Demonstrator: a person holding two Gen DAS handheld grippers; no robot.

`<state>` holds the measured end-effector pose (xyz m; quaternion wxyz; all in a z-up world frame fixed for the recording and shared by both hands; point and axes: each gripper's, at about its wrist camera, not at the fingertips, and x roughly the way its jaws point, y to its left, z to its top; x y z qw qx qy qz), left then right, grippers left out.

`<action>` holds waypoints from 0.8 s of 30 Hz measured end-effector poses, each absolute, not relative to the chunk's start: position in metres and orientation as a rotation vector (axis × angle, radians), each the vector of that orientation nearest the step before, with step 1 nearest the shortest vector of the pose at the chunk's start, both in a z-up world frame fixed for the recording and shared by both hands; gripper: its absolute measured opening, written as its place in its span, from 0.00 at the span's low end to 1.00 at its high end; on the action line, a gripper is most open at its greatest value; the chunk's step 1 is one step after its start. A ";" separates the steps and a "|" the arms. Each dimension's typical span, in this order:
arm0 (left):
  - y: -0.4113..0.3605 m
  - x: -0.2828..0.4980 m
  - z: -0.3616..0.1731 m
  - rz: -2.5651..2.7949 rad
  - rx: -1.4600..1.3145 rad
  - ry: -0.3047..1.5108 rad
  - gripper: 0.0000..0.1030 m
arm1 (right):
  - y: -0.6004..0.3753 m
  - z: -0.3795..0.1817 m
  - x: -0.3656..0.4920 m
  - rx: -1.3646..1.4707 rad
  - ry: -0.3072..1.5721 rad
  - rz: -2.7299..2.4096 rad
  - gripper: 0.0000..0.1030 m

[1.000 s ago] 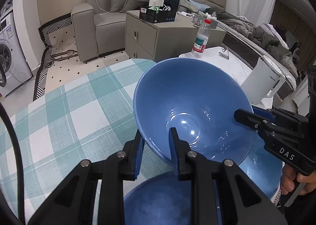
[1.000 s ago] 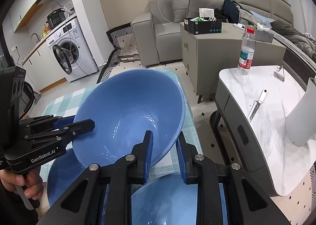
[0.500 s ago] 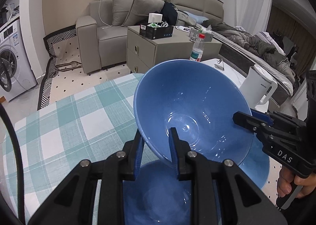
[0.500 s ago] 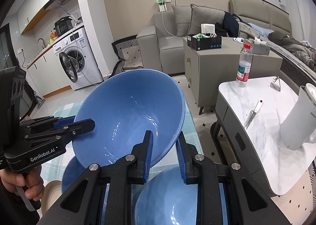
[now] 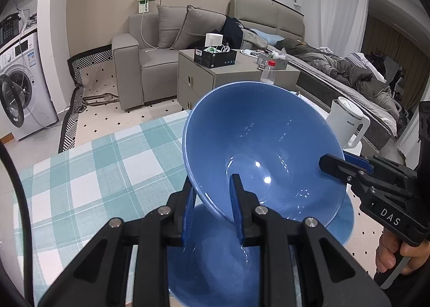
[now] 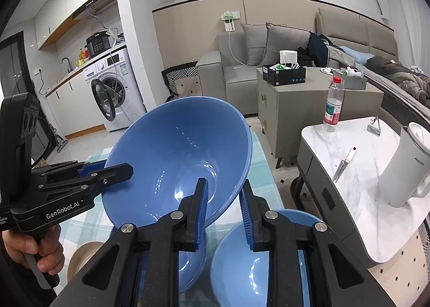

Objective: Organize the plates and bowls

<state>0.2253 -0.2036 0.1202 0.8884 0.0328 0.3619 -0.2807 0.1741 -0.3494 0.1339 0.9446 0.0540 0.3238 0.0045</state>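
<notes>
While clamped by left gripper (image 5: pixel 212 210) and right gripper (image 6: pixel 224 211), big blue bowl (image 5: pixel 263 151) blocks table (image 5: pixel 88 180); two more blue bowls (image 6: pixel 242 261) below, kettle (image 6: pixel 403 167) right.

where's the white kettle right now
The white kettle stands on the marble side table at the right of the right wrist view, beside a knife; in the left wrist view it peeks out behind the held blue bowl.

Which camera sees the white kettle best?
The right wrist view. There the white kettle stands whole on the marble table, with lid, handle and base all showing. In the left wrist view the kettle is farther off, and the big blue bowl hides its lower left side.
</notes>
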 end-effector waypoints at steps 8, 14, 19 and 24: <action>-0.192 0.204 0.125 -0.566 0.068 0.729 0.22 | -0.336 0.139 0.151 0.117 0.629 0.030 0.23; -0.182 0.189 0.127 -0.542 0.066 0.715 0.22 | -0.325 0.135 0.136 0.120 0.614 0.051 0.23; -0.176 0.179 0.126 -0.529 0.073 0.713 0.22 | -0.320 0.129 0.126 0.132 0.607 0.068 0.23; -0.174 0.171 0.125 -0.525 0.081 0.710 0.22 | -0.317 0.124 0.114 0.147 0.597 0.075 0.24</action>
